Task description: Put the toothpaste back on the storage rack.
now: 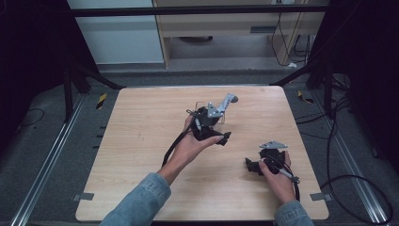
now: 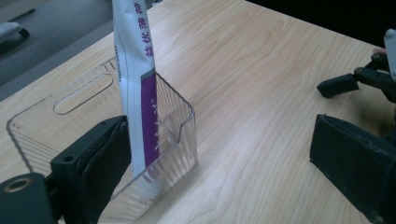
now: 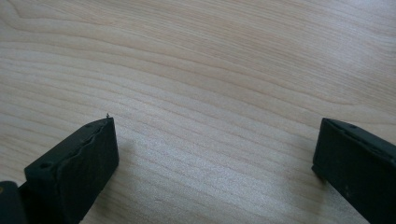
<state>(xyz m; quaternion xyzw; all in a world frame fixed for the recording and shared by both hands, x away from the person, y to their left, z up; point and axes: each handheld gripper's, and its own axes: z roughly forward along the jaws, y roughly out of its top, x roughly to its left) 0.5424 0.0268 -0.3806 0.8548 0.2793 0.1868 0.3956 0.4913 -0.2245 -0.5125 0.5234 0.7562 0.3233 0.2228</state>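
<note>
The white and purple packet (image 2: 140, 88) stands upright in a clear plastic holder (image 2: 175, 135), leaning against its front wall, a little past the middle of the table (image 1: 141, 141) toward the far edge. The left gripper (image 2: 210, 154) is spread wide, one jaw just beside the packet, nothing clamped. Pulling away carelessly could let that jaw snag the packet and tip it out, or drag the light holder along. The right gripper (image 3: 215, 154), near the right edge, gapes empty over bare wood.
</note>
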